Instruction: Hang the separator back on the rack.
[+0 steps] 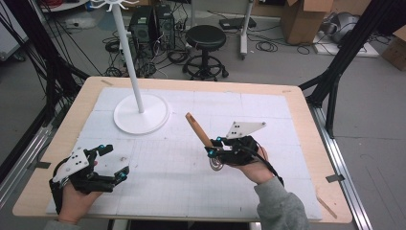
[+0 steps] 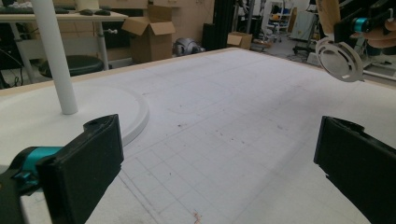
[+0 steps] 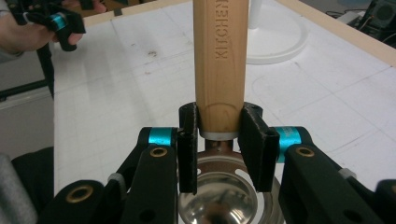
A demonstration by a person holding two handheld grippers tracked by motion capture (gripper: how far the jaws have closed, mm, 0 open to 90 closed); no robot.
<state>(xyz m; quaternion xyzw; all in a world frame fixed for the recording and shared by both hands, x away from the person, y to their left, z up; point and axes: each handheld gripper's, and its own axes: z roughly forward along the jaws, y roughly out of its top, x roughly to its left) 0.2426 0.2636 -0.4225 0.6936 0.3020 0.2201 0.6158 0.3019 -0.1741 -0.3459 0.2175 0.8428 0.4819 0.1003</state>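
Observation:
A utensil with a pale wooden handle (image 1: 197,128) (image 3: 219,60) and a round slotted metal head (image 1: 216,164) (image 3: 224,196) is lifted over the middle of the white mat. My right gripper (image 1: 214,146) (image 3: 219,135) is shut on the handle's lower end, just above the metal collar. The handle points up and away toward the white stand. At the front left, my left gripper (image 1: 115,161) (image 2: 210,163) rests low over the mat, open, with nothing between its jaws. The left gripper view has the metal head (image 2: 339,58) at upper right.
A white stand with a round base (image 1: 141,114) (image 2: 119,105) (image 3: 275,37) and tall pole (image 1: 128,52) stands at the mat's back left. The wooden table rim (image 1: 297,98) borders the mat. A black stool (image 1: 206,38), cables and cardboard boxes lie beyond.

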